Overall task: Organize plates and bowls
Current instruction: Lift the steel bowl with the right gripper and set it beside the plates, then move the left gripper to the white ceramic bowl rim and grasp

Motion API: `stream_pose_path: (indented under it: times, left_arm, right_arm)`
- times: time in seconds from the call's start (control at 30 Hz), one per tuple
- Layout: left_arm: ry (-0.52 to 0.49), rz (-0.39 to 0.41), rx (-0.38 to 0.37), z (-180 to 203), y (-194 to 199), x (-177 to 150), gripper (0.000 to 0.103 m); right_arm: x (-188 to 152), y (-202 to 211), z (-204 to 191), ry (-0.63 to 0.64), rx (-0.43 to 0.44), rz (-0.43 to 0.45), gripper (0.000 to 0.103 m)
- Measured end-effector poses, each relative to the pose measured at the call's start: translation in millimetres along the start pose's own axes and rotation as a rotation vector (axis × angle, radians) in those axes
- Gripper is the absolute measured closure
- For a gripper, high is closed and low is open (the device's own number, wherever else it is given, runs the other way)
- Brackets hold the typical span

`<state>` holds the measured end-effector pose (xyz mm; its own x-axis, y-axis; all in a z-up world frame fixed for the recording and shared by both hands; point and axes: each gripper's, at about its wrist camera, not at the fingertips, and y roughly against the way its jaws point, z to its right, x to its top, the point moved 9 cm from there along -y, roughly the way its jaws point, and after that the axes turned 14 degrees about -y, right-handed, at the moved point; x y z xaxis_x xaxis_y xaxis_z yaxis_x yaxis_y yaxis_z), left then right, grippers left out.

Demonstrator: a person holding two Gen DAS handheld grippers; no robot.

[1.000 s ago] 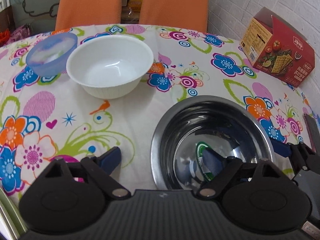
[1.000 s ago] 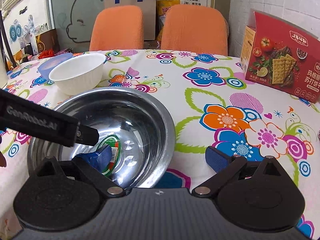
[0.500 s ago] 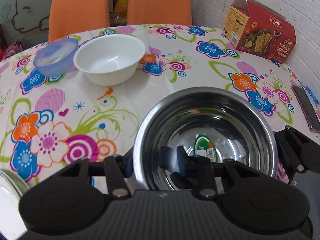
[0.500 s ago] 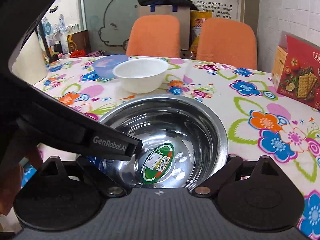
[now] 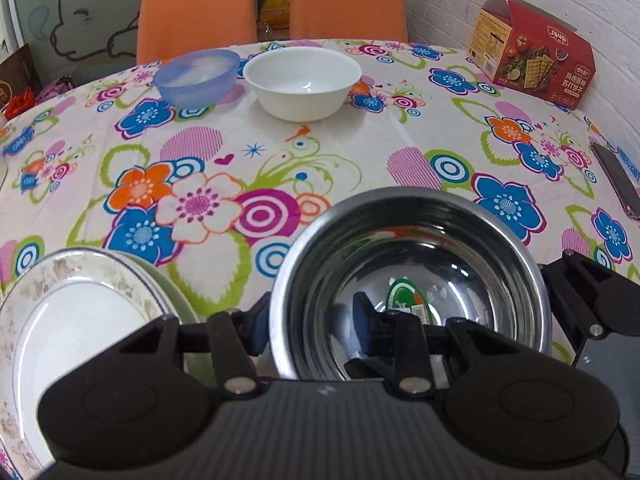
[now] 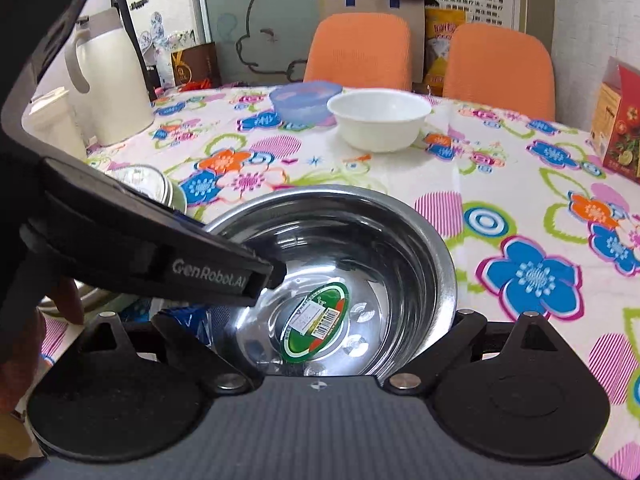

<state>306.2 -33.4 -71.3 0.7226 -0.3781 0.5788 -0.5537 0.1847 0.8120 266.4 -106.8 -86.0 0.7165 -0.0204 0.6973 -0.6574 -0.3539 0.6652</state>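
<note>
Up close, the left tool (image 5: 308, 328) is clamped on the near-left rim of the steel bowl (image 5: 412, 264) — the right tool (image 6: 320, 332) straddles the same bowl's near side, its grip not discernible — beside stacked plates (image 5: 72, 320) on the floral surface (image 5: 360, 152), with white bowl (image 5: 302, 82) and blue bowl (image 5: 196, 76) well beyond.

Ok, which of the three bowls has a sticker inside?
The steel bowl, nearest the cameras, gripped at its rim by the left gripper. A green label sits on its bottom. The white bowl and blue bowl farther back show none.
</note>
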Motion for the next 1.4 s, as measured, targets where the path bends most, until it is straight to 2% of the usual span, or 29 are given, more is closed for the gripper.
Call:
stream_pose_path:
  times: [0.13, 0.17, 0.2, 0.27, 0.37, 0.53, 0.7, 0.83, 0.9, 1.17, 1.27, 1.4]
  left_arm:
    - [-0.01, 0.01, 0.002, -0.9, -0.9, -0.2, 0.072]
    - [-0.008, 0.01, 0.007, -1.9, -1.1, 0.2, 0.066]
    - [-0.002, 0.018, 0.01, -3.9, -0.7, 1.0, 0.053]
    - [0.022, 0.035, 0.006, -8.3, 1.7, 3.1, 0.044]
    - [0.053, 0.049, -0.002, -15.2, 7.0, 7.5, 0.042]
    - [0.094, 0.089, -0.004, -31.3, 21.6, 21.0, 0.039]
    - [0.149, 0.13, 0.035, -73.2, 43.9, 36.8, 0.038]
    - [0.183, 0.151, 0.094, -105.2, 57.1, 42.4, 0.037]
    - [0.197, 0.152, 0.096, -115.0, 56.5, 45.9, 0.036]
    - [0.201, 0.113, 0.003, -109.3, 12.6, 75.8, 0.036]
    - [0.221, 0.098, -0.049, -111.1, -11.7, 102.2, 0.036]
    - [0.252, 0.079, -0.065, -119.9, -41.8, 134.0, 0.035]
  right_arm:
    - [-2.3, 2.6, 7.2, -0.018, -0.029, -0.008, 0.02]
    - [-1.1, 5.7, 12.2, -0.028, -0.044, 0.0, 0.02]
    - [0.1, 10.1, 19.1, -0.04, -0.061, 0.007, 0.02]
    - [1.7, 19.2, 33.5, -0.068, -0.082, 0.017, 0.02]
    - [3.8, 37.1, 58.3, -0.134, -0.103, 0.039, 0.02]
    - [17.4, 61.5, 86.0, -0.257, -0.088, 0.099, 0.02]
    - [36.8, 63.6, 94.4, -0.288, -0.08, 0.131, 0.02]
    - [53.0, 55.3, 92.8, -0.321, -0.031, 0.135, 0.02]
    - [62.3, 47.7, 89.7, -0.324, -0.019, 0.129, 0.02]
    - [109.7, 2.4, 74.4, -0.218, -0.04, 0.095, 0.02]
    - [138.2, -20.0, 73.0, -0.183, -0.057, 0.097, 0.02]
    - [167.5, -56.9, 76.2, -0.168, -0.073, 0.085, 0.02]
